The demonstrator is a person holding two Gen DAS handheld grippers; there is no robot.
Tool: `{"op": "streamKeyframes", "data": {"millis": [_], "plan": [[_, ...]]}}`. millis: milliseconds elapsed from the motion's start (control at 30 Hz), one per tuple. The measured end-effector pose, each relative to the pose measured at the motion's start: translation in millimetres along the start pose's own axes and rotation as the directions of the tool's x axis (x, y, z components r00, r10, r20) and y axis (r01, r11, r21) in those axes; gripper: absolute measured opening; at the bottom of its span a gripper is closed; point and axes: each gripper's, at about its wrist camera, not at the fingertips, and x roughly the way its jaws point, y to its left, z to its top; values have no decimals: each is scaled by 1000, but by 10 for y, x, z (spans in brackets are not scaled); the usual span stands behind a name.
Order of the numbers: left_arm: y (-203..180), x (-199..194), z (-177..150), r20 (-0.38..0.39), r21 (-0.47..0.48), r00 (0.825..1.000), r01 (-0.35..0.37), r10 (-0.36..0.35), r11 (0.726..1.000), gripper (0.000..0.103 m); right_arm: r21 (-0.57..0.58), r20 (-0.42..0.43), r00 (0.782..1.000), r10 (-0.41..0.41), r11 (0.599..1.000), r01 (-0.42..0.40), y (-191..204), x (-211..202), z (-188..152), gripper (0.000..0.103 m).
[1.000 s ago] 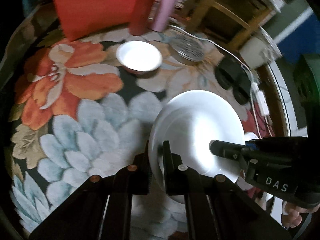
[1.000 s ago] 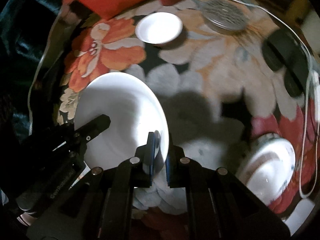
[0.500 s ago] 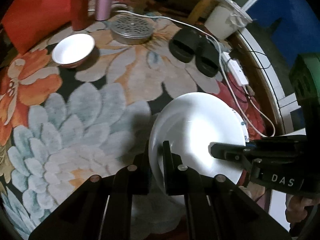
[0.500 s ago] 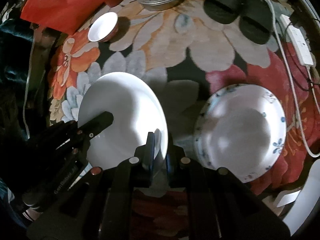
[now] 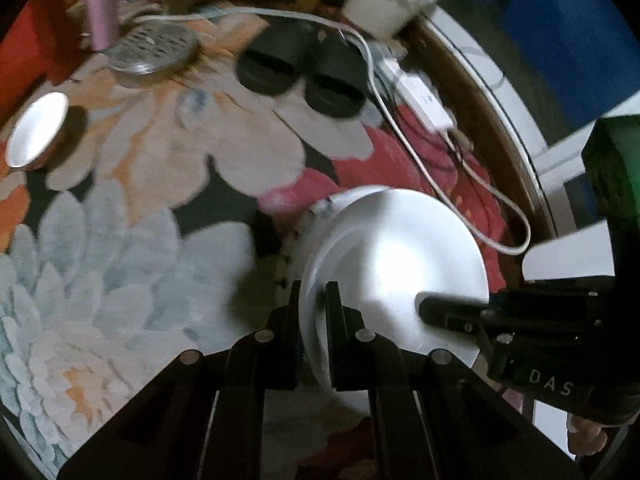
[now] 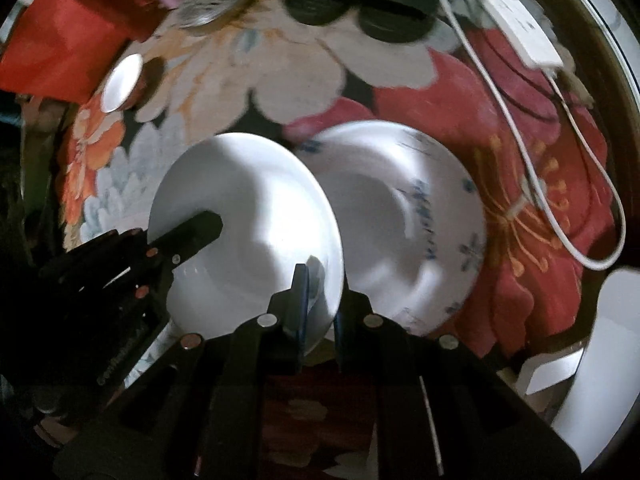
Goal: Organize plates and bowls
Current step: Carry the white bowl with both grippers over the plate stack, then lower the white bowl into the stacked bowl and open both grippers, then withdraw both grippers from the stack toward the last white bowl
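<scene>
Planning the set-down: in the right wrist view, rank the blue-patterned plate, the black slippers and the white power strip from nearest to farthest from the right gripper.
From the right gripper, shut on the plain white plate:
1. Blue-patterned plate, on the rug just right of the held plate, partly under it.
2. Black slippers, top centre, well beyond.
3. White power strip, top right; roughly level with the slippers, too close to call.

There are two plates: one plain white plate (image 6: 248, 216) and one plate with blue flowers (image 6: 420, 220). There is one small bowl (image 5: 38, 128). There are two black slippers (image 5: 304, 68). One round metal lid (image 5: 154, 46) with holes lies on one flowered carpet (image 5: 120, 240). There is one pink bottle (image 5: 100, 4), one white cable (image 5: 460, 168) and one white power strip (image 6: 520, 32). Two grippers are seen, the left gripper (image 5: 314, 308) and the right gripper (image 6: 324, 292).
</scene>
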Motion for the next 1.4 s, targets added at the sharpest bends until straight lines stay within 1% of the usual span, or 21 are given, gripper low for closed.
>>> {"op": "streamKeyframes", "data": {"millis": [167, 367, 467, 533, 567, 600, 633, 667, 700, 767, 833, 900, 933, 1000, 1033, 1067, 1100, 1133, 1167, 1333, 1400], "plan": [[-152, 271, -88, -60, 44, 998, 8, -6, 999, 7, 44, -36, 999, -11, 999, 13, -264, 147, -79, 11], [-203, 338, -121, -76, 73, 997, 7, -1, 997, 8, 48, -50, 999, -10, 999, 13, -332, 195, -110, 11], [-213, 328, -106, -73, 84, 997, 1, 5, 996, 9, 25, -42, 998, -53, 998, 54, -333, 206, -109, 11], [-183, 300, -86, -70, 76, 998, 14, -8, 997, 14, 19, -43, 997, -66, 998, 67, -349, 227, -108, 11], [-170, 283, -71, -65, 71, 998, 19, -14, 997, 21, 20, -38, 997, -67, 997, 68, -357, 223, -107, 11], [-157, 266, -56, -58, 67, 998, 21, -17, 997, 33, 21, -34, 997, -67, 998, 67, -364, 218, -105, 11], [-140, 226, -39, -44, 62, 999, 29, -26, 998, 41, 22, -32, 998, -57, 998, 58, -370, 213, -102, 11], [-130, 197, -30, -35, 59, 999, 36, -34, 998, 58, 26, -32, 998, -54, 998, 55, -369, 208, -95, 11], [-117, 149, -13, -19, 55, 999, 46, -45, 997, 69, 26, -28, 998, -55, 998, 56, -366, 193, -97, 12], [-115, 76, 16, 6, 55, 998, 57, -57, 997, 76, 23, -14, 999, -50, 998, 50, -355, 156, -92, 12], [-126, 3, 38, 28, 68, 998, 56, -58, 996, 82, 32, -12, 999, -43, 999, 43, -368, 121, -85, 14], [-137, -53, 48, 52, 84, 997, 45, -50, 995, 100, 42, -8, 999, -39, 998, 39, -377, 98, -82, 14], [-141, -73, 47, 64, 92, 997, 37, -43, 995, 103, 44, -5, 999, -39, 998, 39, -378, 81, -81, 14], [-137, -101, 41, 88, 103, 996, 0, -9, 995, 102, 44, 3, 999, -44, 998, 44, -364, 59, -81, 14], [-128, -102, 37, 89, 104, 996, -7, -3, 995, 102, 43, 7, 999, -47, 998, 46, -361, 51, -80, 21], [-108, -105, 33, 91, 101, 996, -14, 5, 995, 102, 44, 11, 999, -44, 998, 43, -357, 46, -79, 40], [-83, -104, 29, 93, 96, 996, -20, 11, 995, 102, 48, 18, 999, -42, 998, 41, -347, 45, -79, 54], [-53, -102, 23, 94, 89, 995, -27, 19, 996, 103, 53, 28, 999, -39, 998, 38, -347, 34, -80, 72], [-14, -104, 18, 96, 80, 995, -29, 21, 996, 103, 57, 38, 998, -45, 997, 42, -343, 20, -82, 80], [175, -128, -3, 108, 37, 993, -61, 57, 997, 102, 61, 72, 996, -54, 997, 50, -321, -42, -58, 96], [245, -129, -4, 106, 16, 992, -67, 65, 998, 102, 60, 81, 995, -61, 997, 56, -298, -54, -47, 98]]}}
